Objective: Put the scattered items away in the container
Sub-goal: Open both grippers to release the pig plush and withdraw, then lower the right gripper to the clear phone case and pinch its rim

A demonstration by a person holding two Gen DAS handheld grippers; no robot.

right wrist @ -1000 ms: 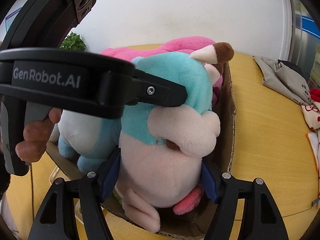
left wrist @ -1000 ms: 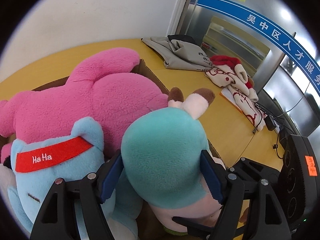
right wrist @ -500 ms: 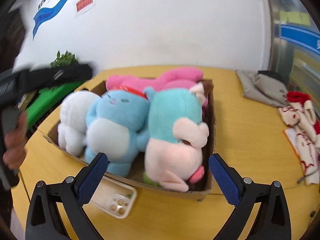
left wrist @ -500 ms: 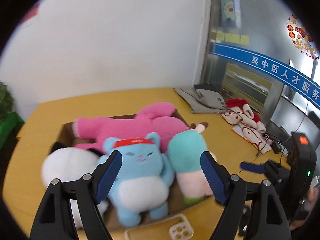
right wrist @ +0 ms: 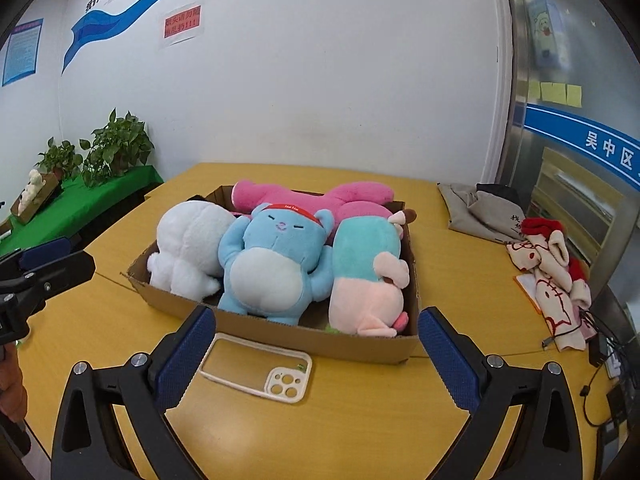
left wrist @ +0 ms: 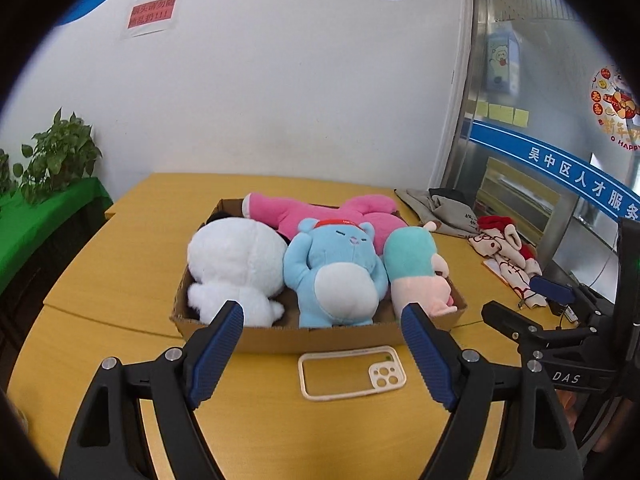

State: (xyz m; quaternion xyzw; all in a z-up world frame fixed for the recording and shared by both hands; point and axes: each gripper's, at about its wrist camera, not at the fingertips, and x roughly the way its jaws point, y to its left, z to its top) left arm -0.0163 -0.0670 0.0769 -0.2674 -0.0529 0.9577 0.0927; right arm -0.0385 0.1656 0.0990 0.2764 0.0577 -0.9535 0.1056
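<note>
A shallow cardboard box stands on the yellow table. In it lie a white plush, a blue bear plush, a teal-and-pink plush and, behind them, a pink plush. A clear phone case lies on the table just in front of the box. My left gripper and right gripper both hover open and empty, short of the box's front wall.
Grey bags and a red-and-white cloth lie at the table's right end, with cables beyond. Potted plants stand on a green-covered stand to the left. The right gripper's fingers show at the left view's right edge.
Both grippers let go of the teal-and-pink plush, opened, and drew back and up from the box. The plush now lies at the box's right end.
</note>
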